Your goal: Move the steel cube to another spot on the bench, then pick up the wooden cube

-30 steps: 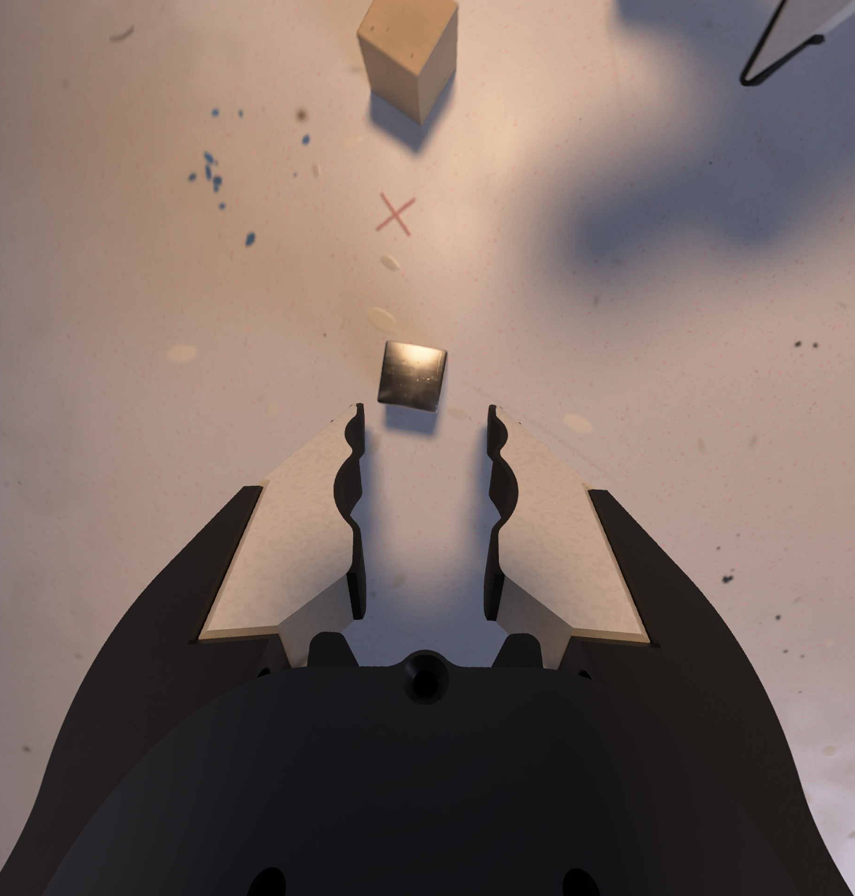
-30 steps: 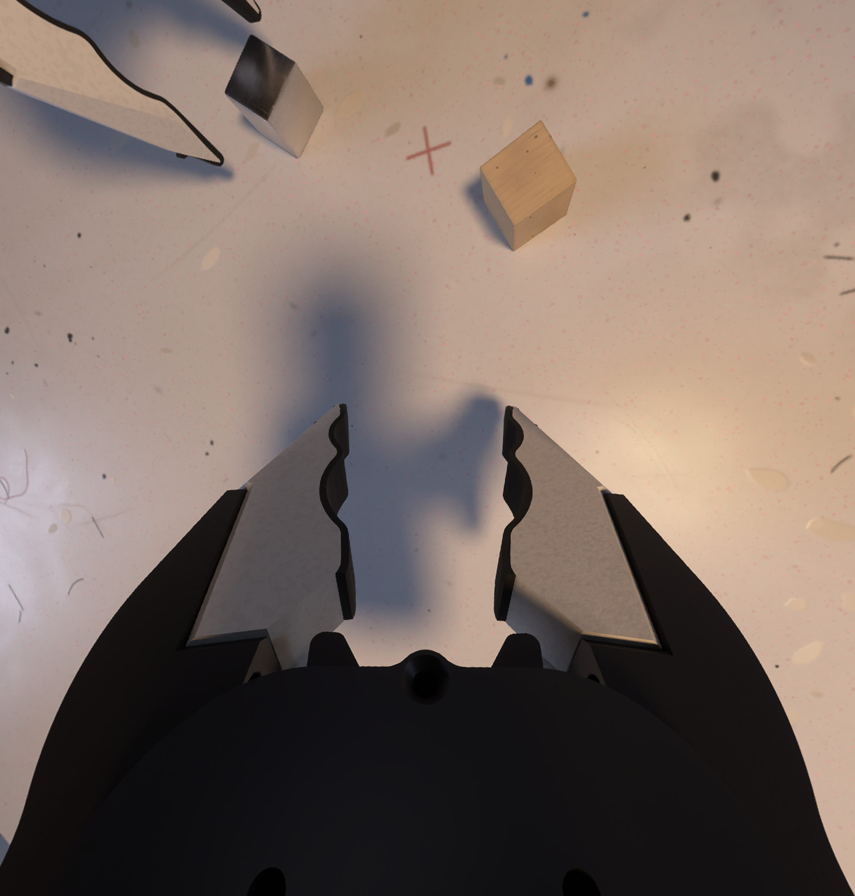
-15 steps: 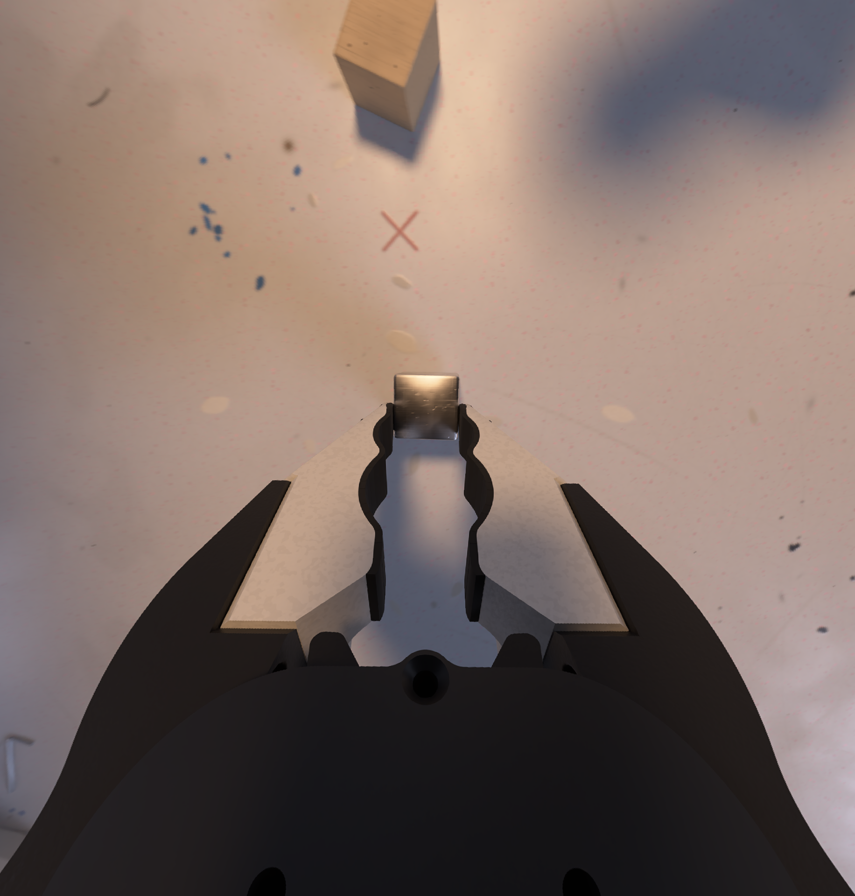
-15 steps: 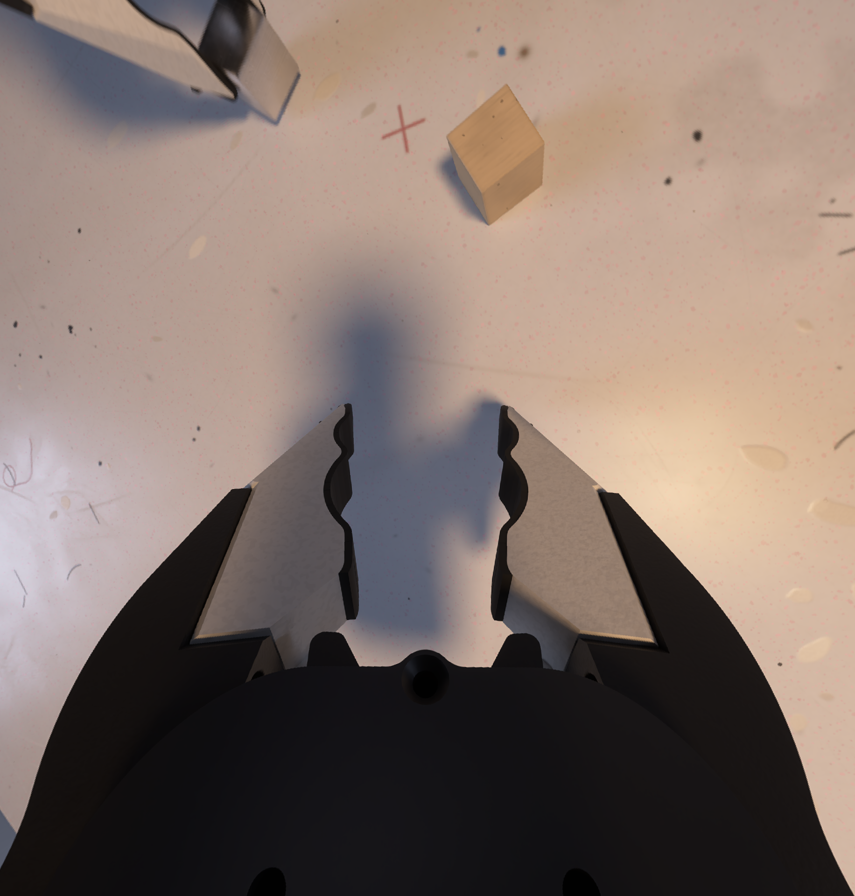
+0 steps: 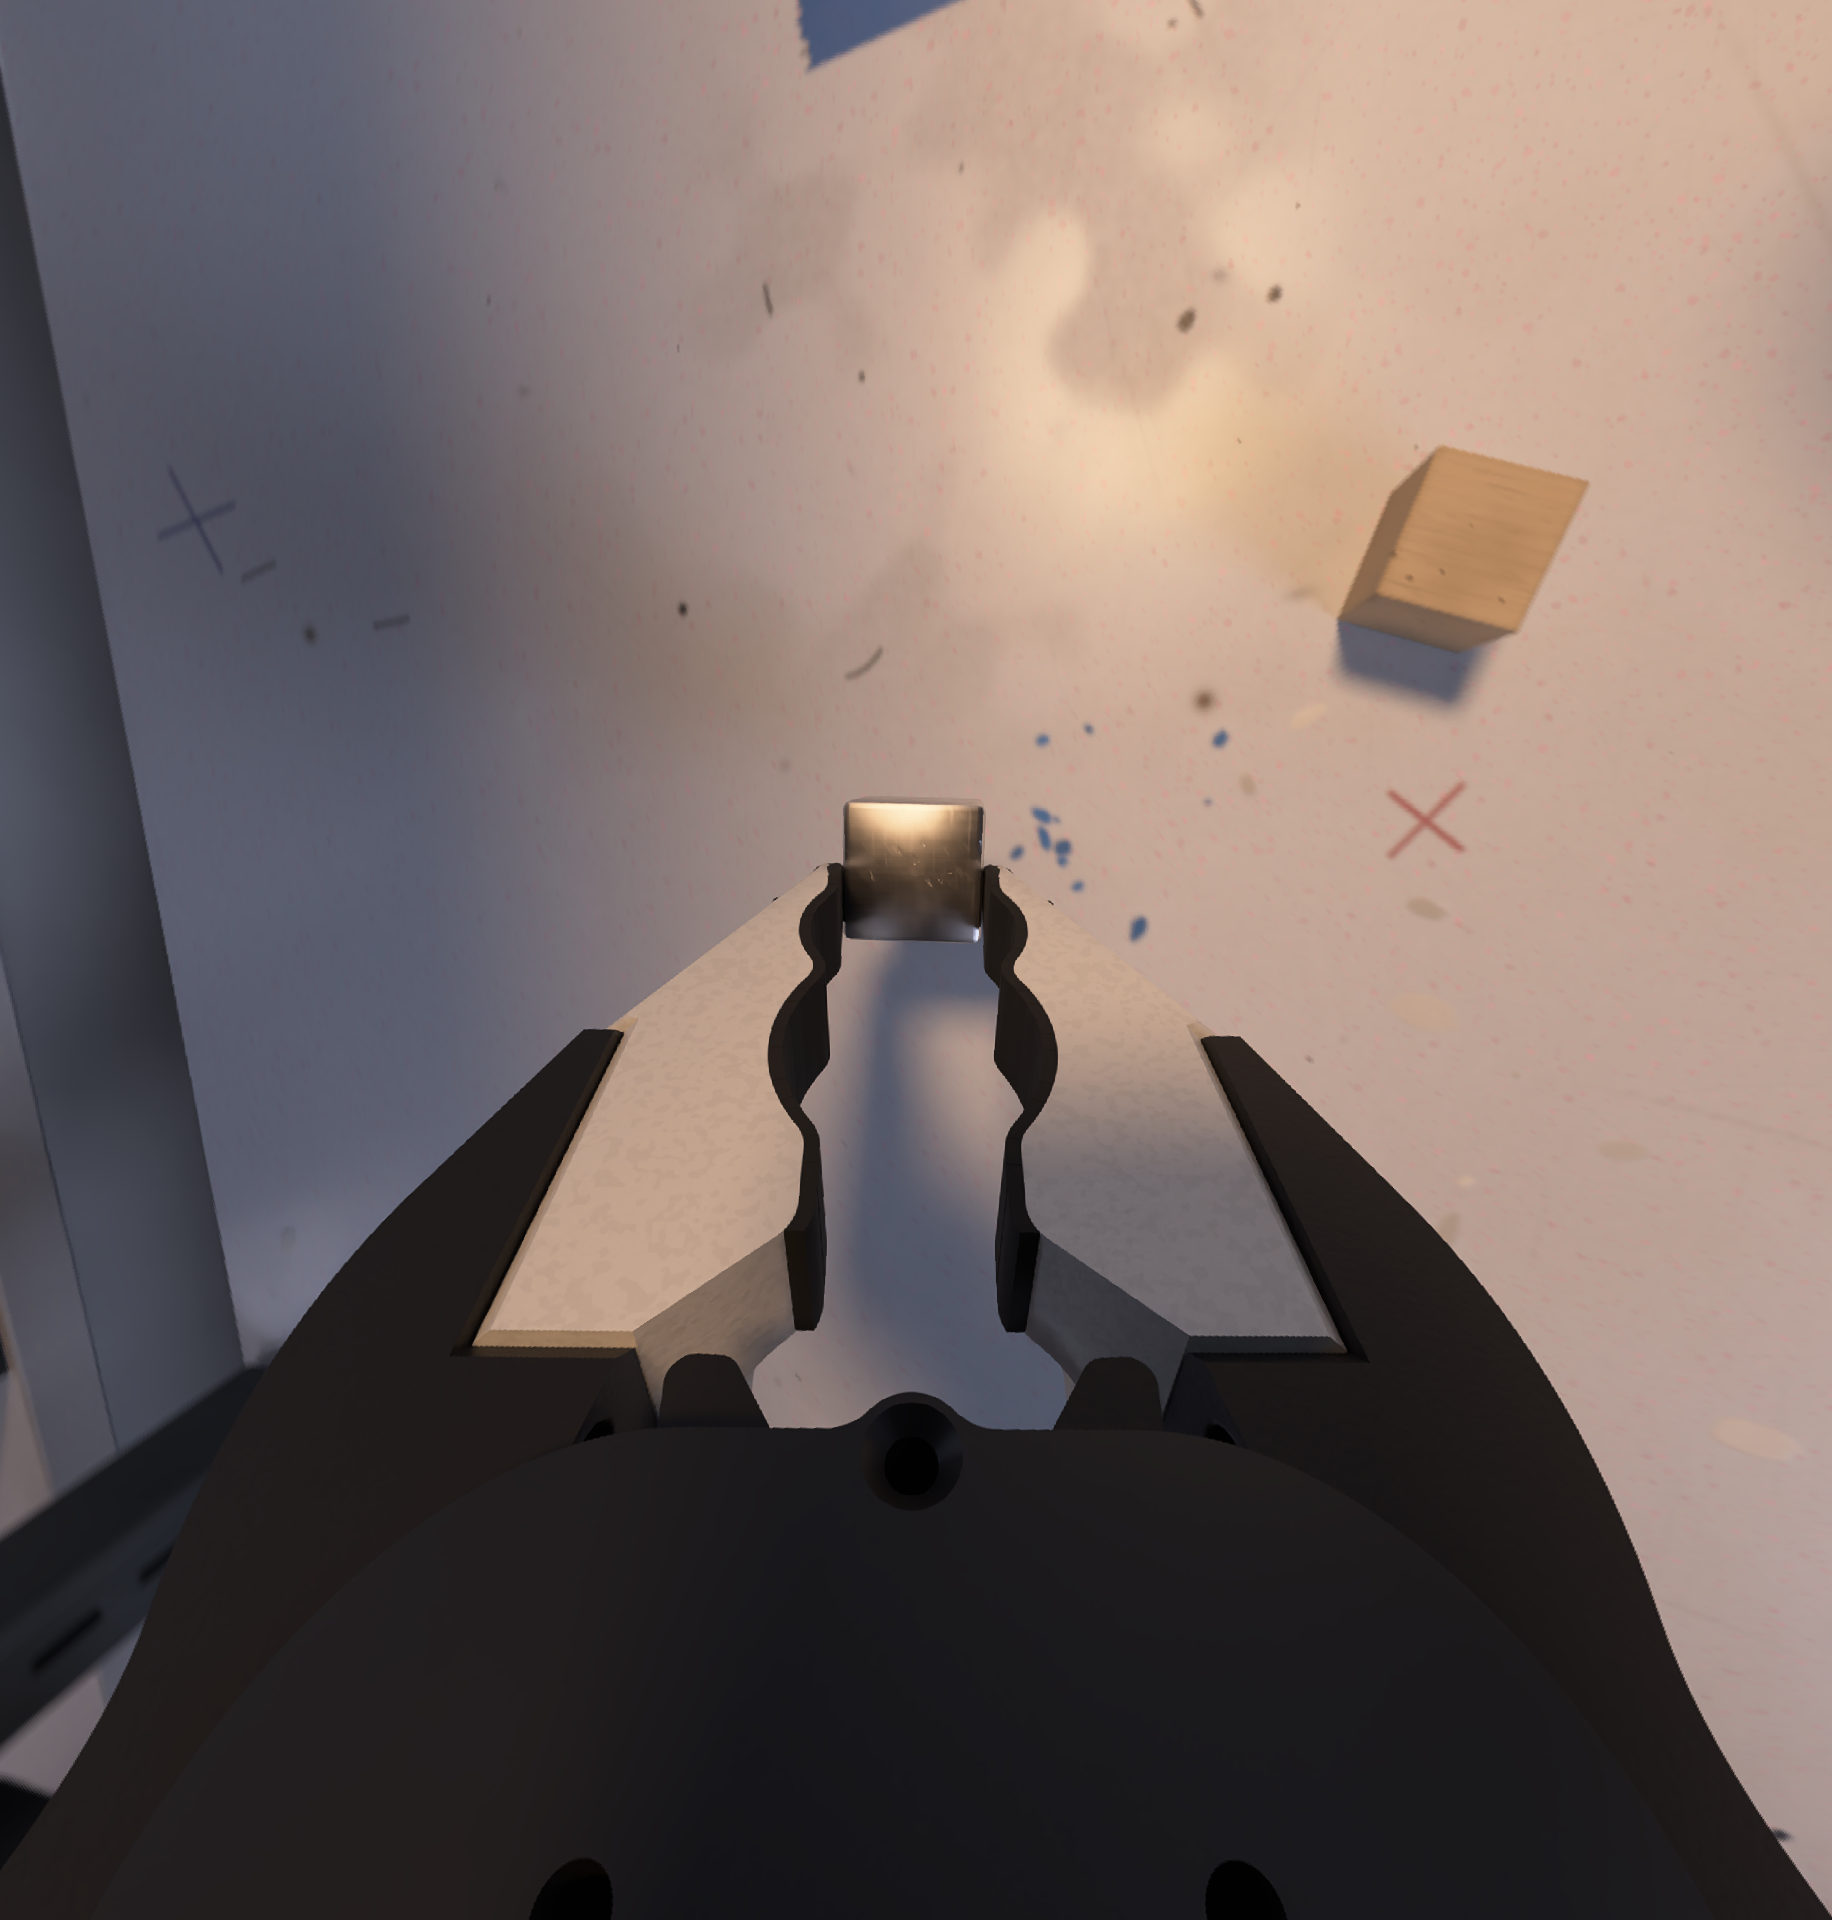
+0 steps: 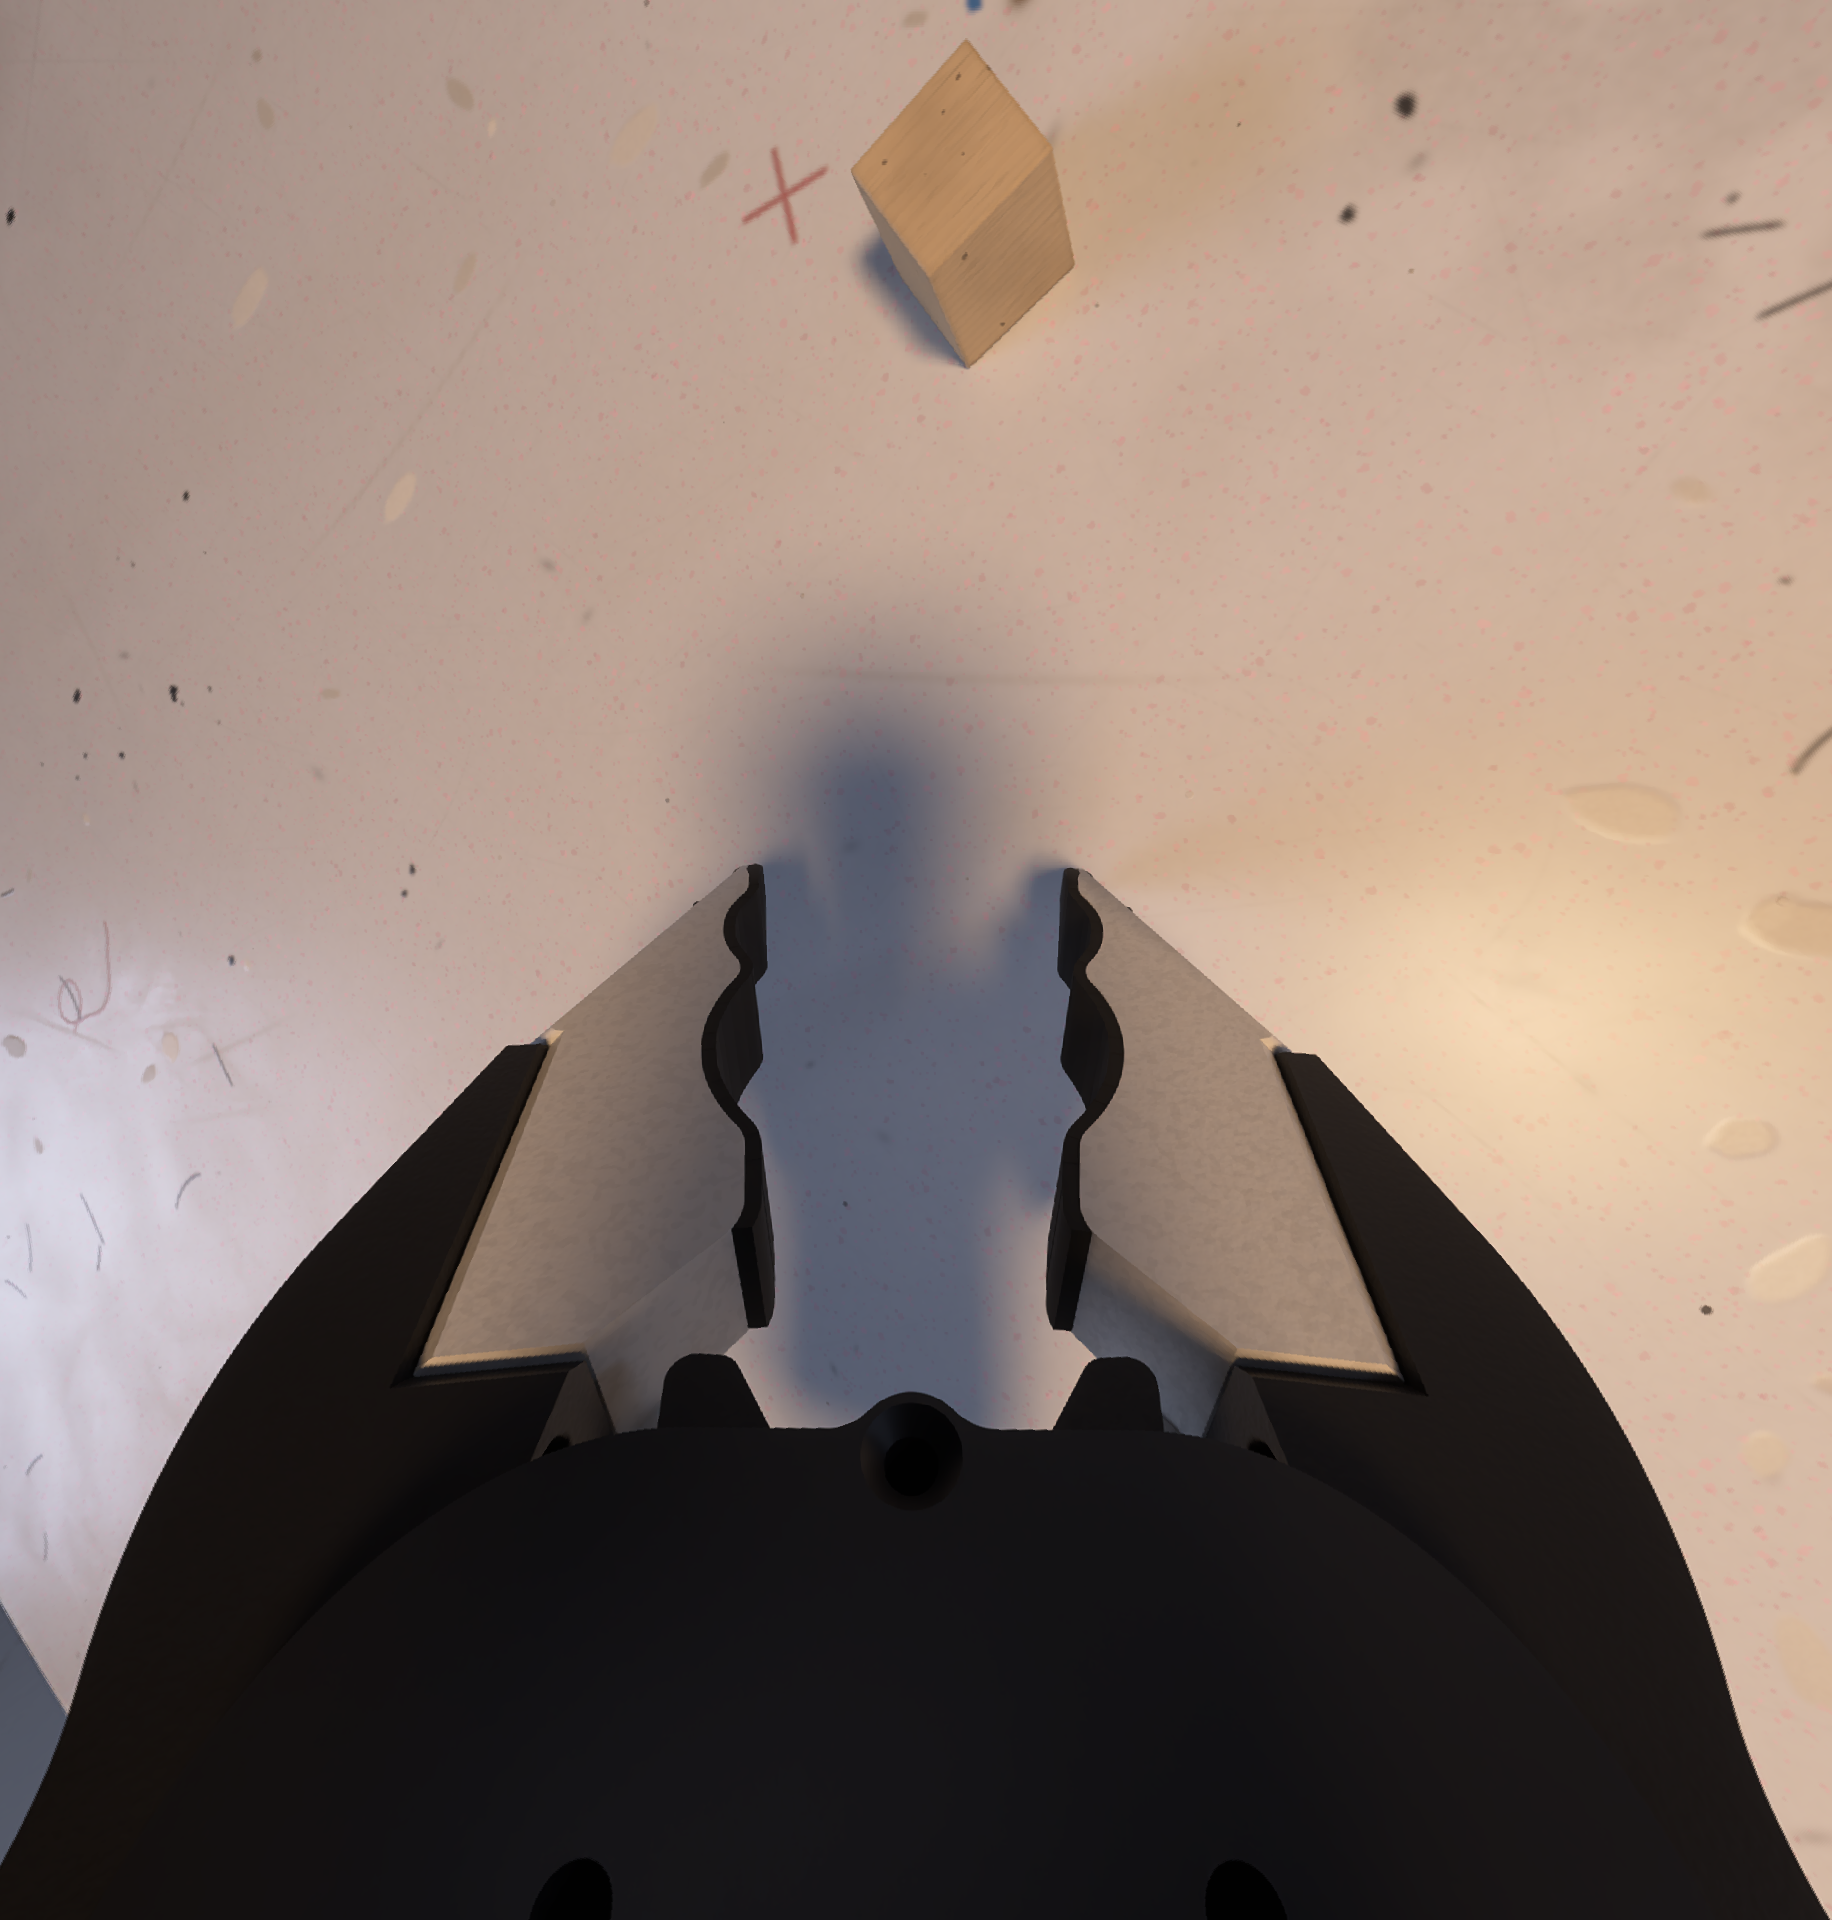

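The pale, speckled bench (image 6: 1307, 582) carried the wooden cube (image 6: 969, 197) beside a red cross mark (image 6: 784, 195), with blue flecks (image 5: 1052, 842) nearby.

I see both grippers, left gripper (image 5: 912, 883) and right gripper (image 6: 912, 883): matte black bodies, grey speckled fingers, scalloped black pads, one centre screw hole.

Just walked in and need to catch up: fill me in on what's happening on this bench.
The left hand-held gripper is shut on the steel cube, gripping it at its fingertips above the bench. The right hand-held gripper is open and empty. The wooden cube sits on the bench ahead of it, beside a red cross mark, not yet picked up.
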